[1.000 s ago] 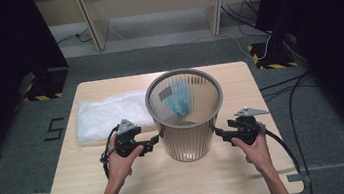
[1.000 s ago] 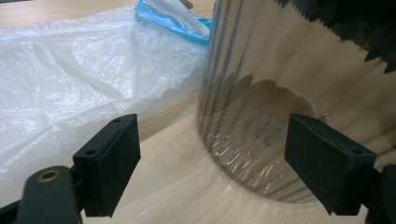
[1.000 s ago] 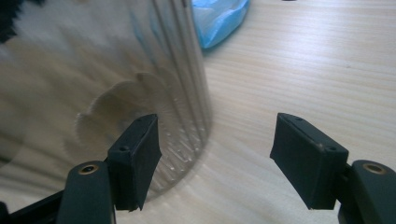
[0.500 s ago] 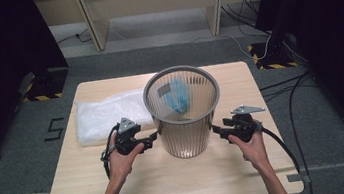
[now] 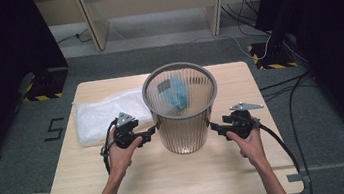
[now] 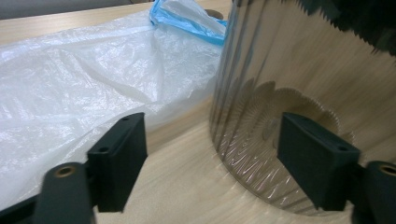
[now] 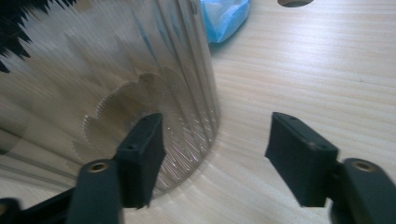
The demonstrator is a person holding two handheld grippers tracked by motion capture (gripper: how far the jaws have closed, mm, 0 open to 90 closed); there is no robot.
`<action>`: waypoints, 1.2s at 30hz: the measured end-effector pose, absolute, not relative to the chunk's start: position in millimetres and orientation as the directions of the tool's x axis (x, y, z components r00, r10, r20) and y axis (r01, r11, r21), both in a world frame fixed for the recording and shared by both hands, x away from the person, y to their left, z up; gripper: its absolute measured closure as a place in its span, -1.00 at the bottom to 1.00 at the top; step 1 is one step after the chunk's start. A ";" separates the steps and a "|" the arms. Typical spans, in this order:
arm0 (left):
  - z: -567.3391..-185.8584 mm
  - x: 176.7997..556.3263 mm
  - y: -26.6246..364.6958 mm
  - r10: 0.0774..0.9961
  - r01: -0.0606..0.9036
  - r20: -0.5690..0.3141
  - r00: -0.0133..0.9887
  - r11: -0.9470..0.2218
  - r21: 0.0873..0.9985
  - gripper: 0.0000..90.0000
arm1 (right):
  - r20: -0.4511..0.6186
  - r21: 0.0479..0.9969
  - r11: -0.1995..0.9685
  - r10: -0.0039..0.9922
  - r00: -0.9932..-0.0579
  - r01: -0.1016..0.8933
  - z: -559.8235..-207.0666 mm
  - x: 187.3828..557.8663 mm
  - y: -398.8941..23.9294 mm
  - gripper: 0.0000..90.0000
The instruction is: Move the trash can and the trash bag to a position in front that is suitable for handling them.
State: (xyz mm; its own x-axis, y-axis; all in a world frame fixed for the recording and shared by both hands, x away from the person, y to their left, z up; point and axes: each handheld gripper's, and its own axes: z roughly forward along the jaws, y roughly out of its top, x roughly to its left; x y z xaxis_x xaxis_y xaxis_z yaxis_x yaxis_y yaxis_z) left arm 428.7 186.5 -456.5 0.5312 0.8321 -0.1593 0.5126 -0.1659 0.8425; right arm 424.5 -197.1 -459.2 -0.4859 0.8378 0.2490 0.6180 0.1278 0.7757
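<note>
Bin (image 5: 182, 108): ribbed, clear, upright on table (image 5: 170, 178); plastic sheet (image 5: 104, 117) just left. Left gripper (image 5: 153, 129) and right gripper (image 5: 213, 127) flank its base, jaws just reopened, grasping nothing.

The wastebasket (image 5: 182, 108) stands mid-worktop (image 5: 170, 178), a crumpled bag (image 5: 177, 92) inside it. A plastic sheet (image 5: 104, 115) lies at its nine o'clock. The left gripper (image 5: 153, 129) sits at eight, the right gripper (image 5: 214, 126) at four.
</note>
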 end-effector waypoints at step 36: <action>-513.1 436.0 350.4 0.901 0.624 0.022 0.433 -0.317 0.714 0.74 | 0.134 0.736 0.283 0.829 -0.542 0.615 -487.2 382.3 -243.9 -0.45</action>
State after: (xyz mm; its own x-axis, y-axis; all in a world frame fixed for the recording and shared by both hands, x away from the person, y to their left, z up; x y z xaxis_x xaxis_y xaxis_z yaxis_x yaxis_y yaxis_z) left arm 436.0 350.4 -513.1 0.4330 0.9011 0.0218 0.6244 -0.3173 0.7138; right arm 382.3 -243.9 -487.2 -0.5425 0.8293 0.1343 0.6148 0.2830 0.7361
